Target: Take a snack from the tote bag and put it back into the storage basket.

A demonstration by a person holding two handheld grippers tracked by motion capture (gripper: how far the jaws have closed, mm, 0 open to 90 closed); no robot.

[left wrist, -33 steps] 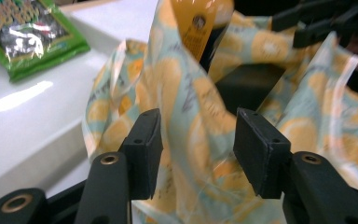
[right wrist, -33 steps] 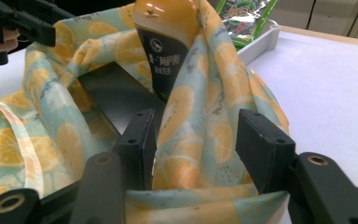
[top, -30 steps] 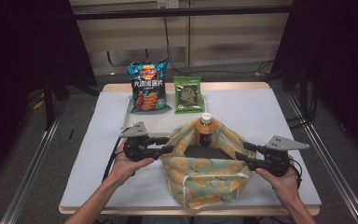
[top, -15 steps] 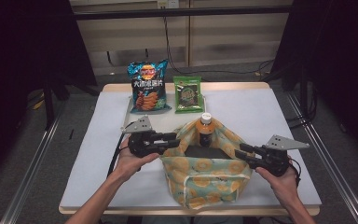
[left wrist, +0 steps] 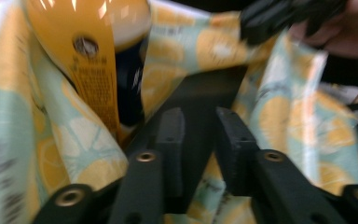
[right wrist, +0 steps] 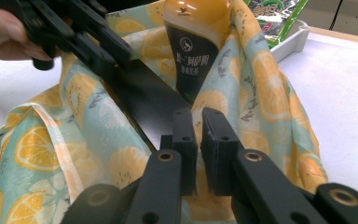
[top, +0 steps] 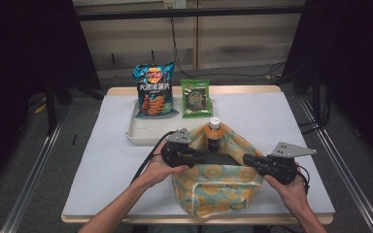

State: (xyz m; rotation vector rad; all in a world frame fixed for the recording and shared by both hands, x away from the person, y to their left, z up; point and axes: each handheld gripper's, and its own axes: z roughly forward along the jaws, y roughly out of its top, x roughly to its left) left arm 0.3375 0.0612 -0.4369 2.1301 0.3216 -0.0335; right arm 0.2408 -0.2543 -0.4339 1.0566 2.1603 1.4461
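Observation:
A cloth bag (top: 218, 184) printed with lemon slices stands open at the table's front. In it an orange drink bottle (top: 214, 128) with a white cap stands upright. My left gripper (top: 205, 156) reaches in over the bag's left rim, and a black panel (left wrist: 205, 93) of the bag fills the gap between its pads. My right gripper (top: 246, 160) is at the right rim. Its jaws have just been closing and now pinch the bag's cloth (right wrist: 265, 93), with the bottle (right wrist: 196, 51) just beyond them. In the right gripper view my left gripper (right wrist: 98, 42) holds the far end of the black panel (right wrist: 140, 98).
A white tray (top: 141, 133) behind the bag holds a blue chips bag (top: 153, 90) and a green snack packet (top: 195, 98), both propped upright. The white table cover (top: 281, 121) stretches to either side, with the front edge close to the bag.
My left gripper has moved right, from the bag's left side in over its mouth. The right gripper has stayed in place and its jaws have drawn together on the rim.

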